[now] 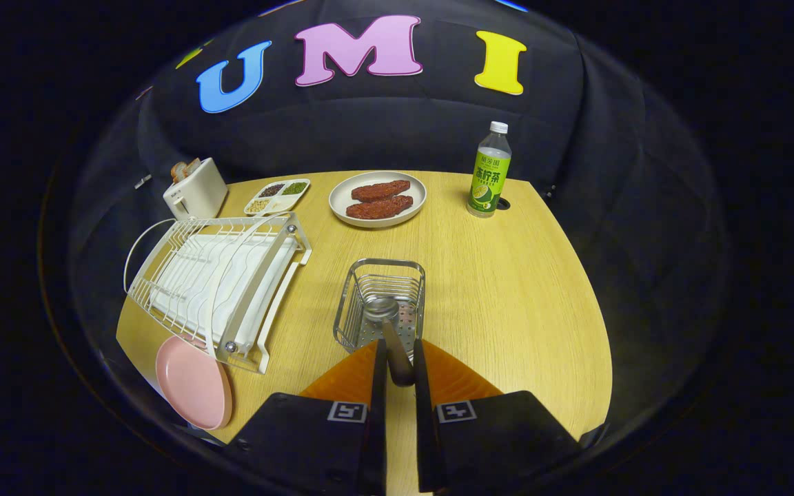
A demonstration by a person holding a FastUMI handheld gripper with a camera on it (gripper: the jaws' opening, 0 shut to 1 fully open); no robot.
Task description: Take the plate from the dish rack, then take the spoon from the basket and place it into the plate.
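- Pinching the spoon handle between my jaws, bowl inside the basket.
- Pink plate waits near-left on the worktop, ready to receive it.

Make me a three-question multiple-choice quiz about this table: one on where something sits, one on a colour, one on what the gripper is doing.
1. Where is the pink plate?
A. on the table beside the dish rack
B. inside the basket
C. under the bottle

2. What colour is the bottle's label?
A. red
B. green
C. blue

3. What is the gripper doing?
A. hanging open
B. pinching the toaster
C. closed on the spoon's handle over the basket

Answers: 1 A, it lies by the rack's near corner. 2 B, the label is green. 3 C, both fingers press the handle.
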